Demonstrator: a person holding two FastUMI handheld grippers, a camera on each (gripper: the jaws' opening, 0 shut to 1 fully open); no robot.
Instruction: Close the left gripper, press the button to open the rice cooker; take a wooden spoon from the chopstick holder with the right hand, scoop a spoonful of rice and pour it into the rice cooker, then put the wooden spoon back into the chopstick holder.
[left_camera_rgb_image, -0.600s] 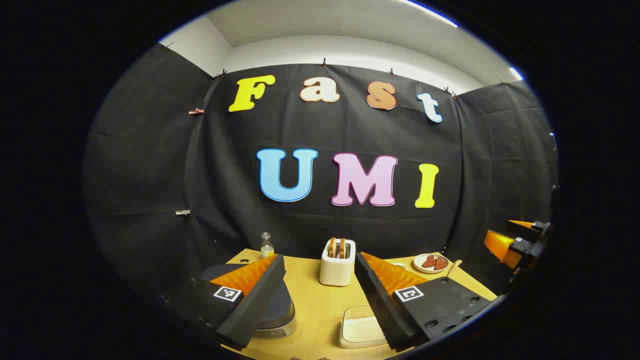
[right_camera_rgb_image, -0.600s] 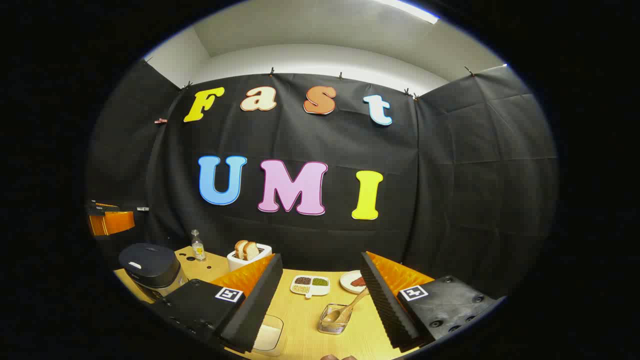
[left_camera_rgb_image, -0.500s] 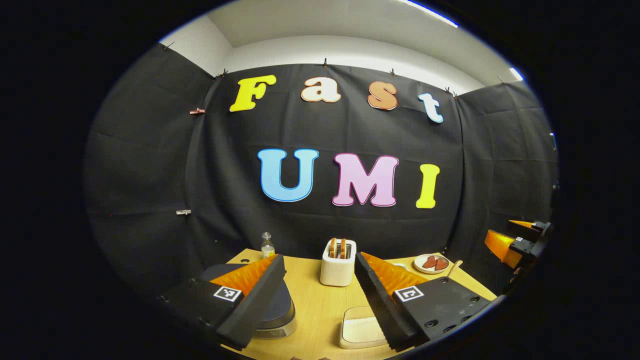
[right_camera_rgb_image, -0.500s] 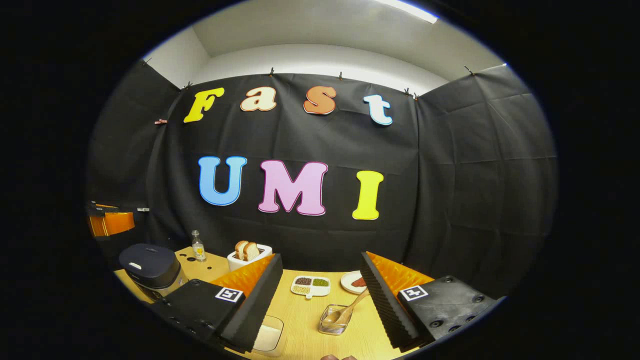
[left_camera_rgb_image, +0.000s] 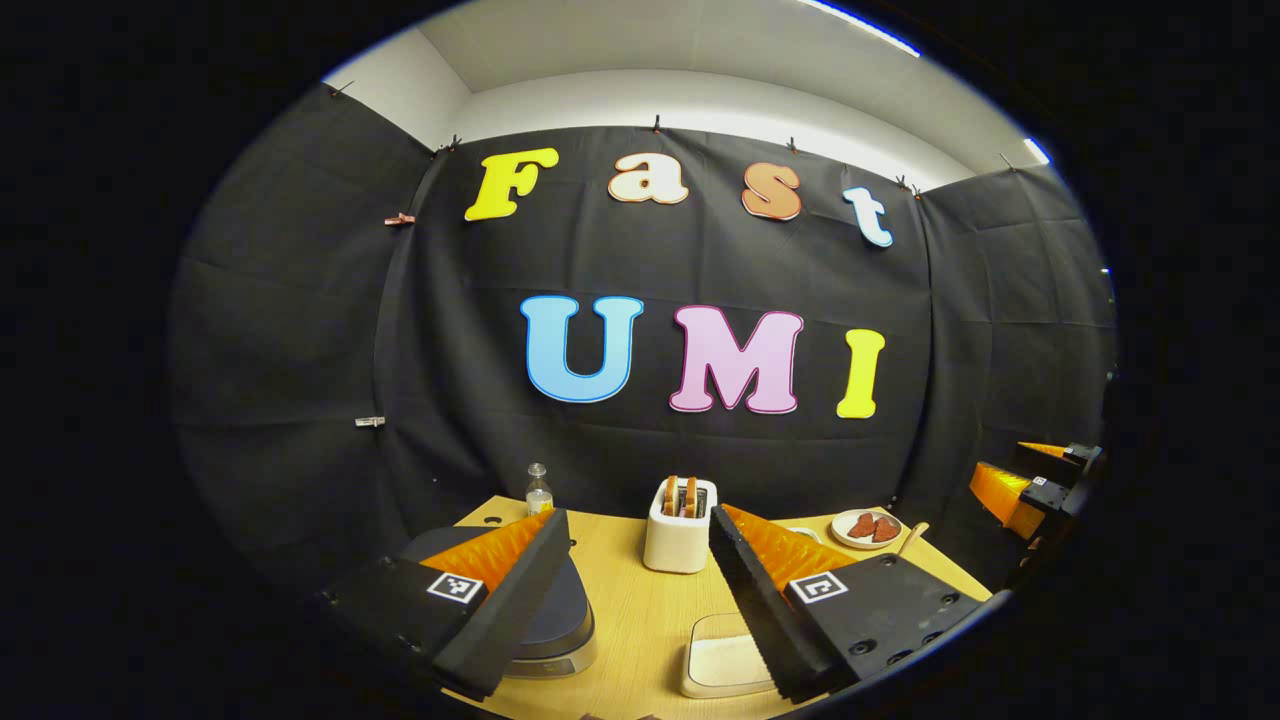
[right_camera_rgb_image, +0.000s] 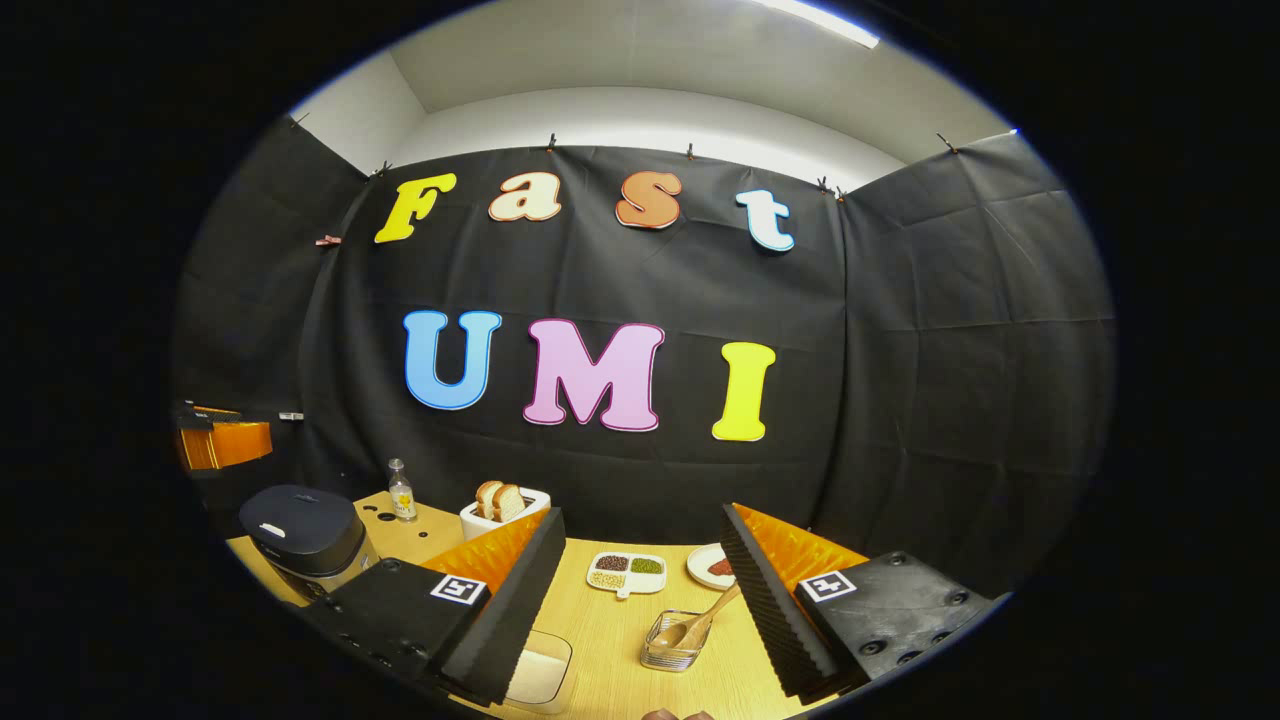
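Note:
The rice cooker (right_camera_rgb_image: 305, 535), dark-lidded and shut, stands at the table's left; in the left gripper view the rice cooker (left_camera_rgb_image: 565, 620) sits behind the left finger. My left gripper (left_camera_rgb_image: 640, 580) hovers open above the table with nothing between its fingers. A wooden spoon (right_camera_rgb_image: 700, 622) leans in a clear holder (right_camera_rgb_image: 672, 645) between the fingers of my right gripper (right_camera_rgb_image: 640, 585), which is open and above it. A white box of rice (right_camera_rgb_image: 540, 672) lies near the front; the same box (left_camera_rgb_image: 725, 660) shows under the left gripper. The right gripper (left_camera_rgb_image: 1030, 480) appears far right in the left gripper view.
A white toaster (left_camera_rgb_image: 680, 520) with bread slices stands mid-table. A small bottle (left_camera_rgb_image: 538, 490) is at the back left. A plate with red pieces (left_camera_rgb_image: 868, 527) and a divided tray of beans (right_camera_rgb_image: 626, 572) lie on the wooden table (left_camera_rgb_image: 640, 600).
Both views have shifted very slightly, with the table things sliding a little down and right. Both grippers stay open and hold nothing.

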